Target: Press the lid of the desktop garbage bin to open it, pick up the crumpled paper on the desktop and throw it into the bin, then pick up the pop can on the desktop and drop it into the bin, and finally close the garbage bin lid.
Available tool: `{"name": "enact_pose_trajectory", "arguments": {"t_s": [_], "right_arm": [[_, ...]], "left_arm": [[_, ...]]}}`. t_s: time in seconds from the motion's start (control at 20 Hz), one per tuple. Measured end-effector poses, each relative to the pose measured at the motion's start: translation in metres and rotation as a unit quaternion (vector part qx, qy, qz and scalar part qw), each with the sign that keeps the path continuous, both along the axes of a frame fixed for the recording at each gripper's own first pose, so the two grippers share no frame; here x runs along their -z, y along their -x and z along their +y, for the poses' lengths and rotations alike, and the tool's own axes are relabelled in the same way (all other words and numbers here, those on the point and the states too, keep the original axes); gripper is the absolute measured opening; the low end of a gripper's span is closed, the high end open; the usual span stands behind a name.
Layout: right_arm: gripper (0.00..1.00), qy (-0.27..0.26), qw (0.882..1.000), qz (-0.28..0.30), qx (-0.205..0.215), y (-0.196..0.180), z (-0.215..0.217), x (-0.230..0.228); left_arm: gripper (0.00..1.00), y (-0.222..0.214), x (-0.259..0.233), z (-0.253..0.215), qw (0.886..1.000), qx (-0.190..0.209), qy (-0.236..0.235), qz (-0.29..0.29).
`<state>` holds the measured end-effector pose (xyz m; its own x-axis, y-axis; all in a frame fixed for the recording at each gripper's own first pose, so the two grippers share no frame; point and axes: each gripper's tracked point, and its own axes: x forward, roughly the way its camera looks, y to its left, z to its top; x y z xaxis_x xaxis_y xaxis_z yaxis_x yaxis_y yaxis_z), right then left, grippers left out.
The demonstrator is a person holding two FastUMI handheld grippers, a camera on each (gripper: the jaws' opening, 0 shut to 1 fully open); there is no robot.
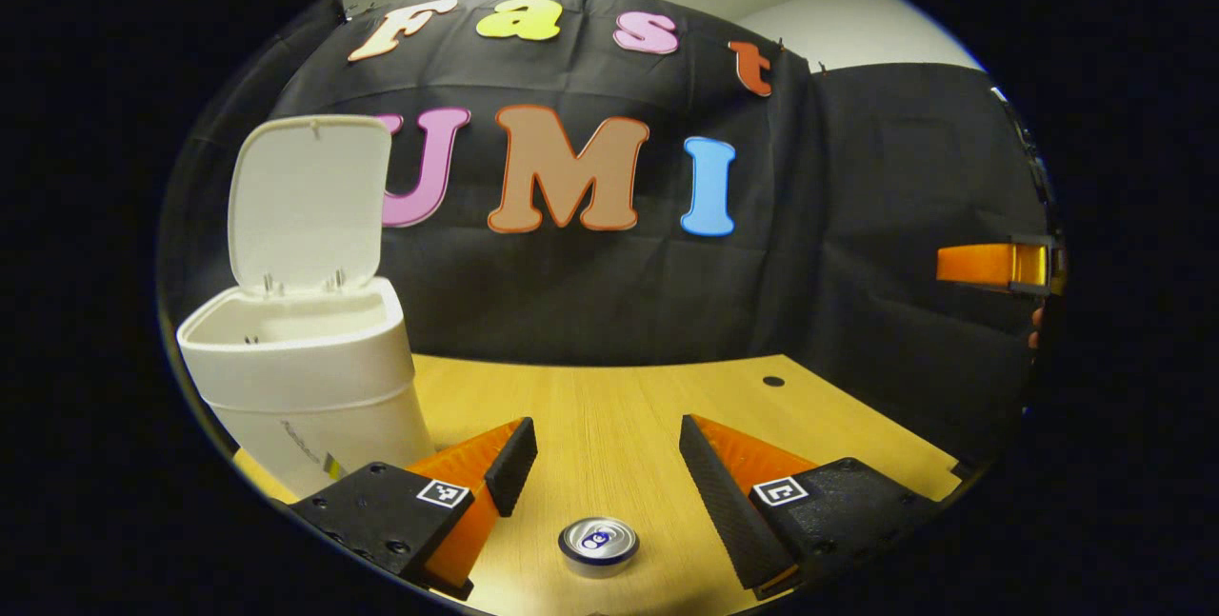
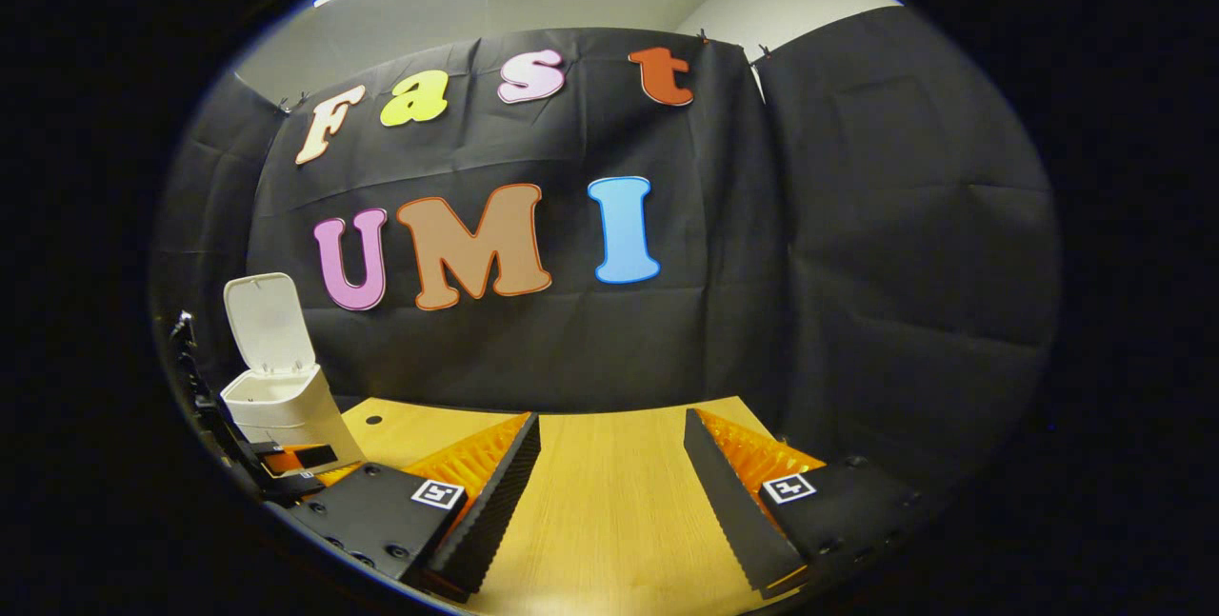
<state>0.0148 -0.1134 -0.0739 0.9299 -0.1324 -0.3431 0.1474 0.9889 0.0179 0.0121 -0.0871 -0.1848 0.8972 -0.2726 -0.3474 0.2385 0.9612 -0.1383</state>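
Observation:
The white garbage bin [image 1: 314,387] stands at the left of the wooden desktop [image 1: 609,402], its lid [image 1: 305,202] swung up and open. A pop can [image 1: 598,545] stands upright on the desk, seen from above, just below and between the fingers of my left gripper [image 1: 607,459]. That gripper is open and hovers over the can without touching it. In the right gripper view my right gripper [image 2: 609,449] is open above bare desktop [image 2: 609,530], with nothing between its fingers. The bin [image 2: 286,411] appears far to its left, with the left gripper [image 2: 290,464] in front of it.
The black cloth wall closes off the back and right of the desk. A small dark hole [image 1: 773,381] sits in the desktop near the back edge. Part of the right gripper [image 1: 995,266] juts in at the far right of the left gripper view.

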Motion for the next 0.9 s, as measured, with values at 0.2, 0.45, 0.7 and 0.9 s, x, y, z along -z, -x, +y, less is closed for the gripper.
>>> {"name": "enact_pose_trajectory", "arguments": {"t_s": [0.2, 0.45, 0.7, 0.9], "right_arm": [[0.97, -0.003, 1.0, 0.019, 0.023, 0.014, -0.021, 0.009], [0.97, -0.01, 0.998, 0.041, 0.047, 0.026, -0.037, 0.02], [0.97, 0.006, 0.997, 0.058, 0.043, 0.031, -0.039, 0.024], [0.98, 0.018, 0.997, 0.06, 0.038, 0.03, -0.037, 0.021]], "left_arm": [[0.93, 0.007, 0.052, -0.006, 0.999, 0.003, -0.014, 0.047], [0.93, 0.017, 0.113, -0.005, 0.994, 0.006, -0.035, 0.107], [0.93, 0.02, 0.156, -0.003, 0.985, 0.001, -0.045, 0.167], [0.79, 0.025, 0.169, -0.009, 0.982, 0.025, -0.063, 0.175]]}}
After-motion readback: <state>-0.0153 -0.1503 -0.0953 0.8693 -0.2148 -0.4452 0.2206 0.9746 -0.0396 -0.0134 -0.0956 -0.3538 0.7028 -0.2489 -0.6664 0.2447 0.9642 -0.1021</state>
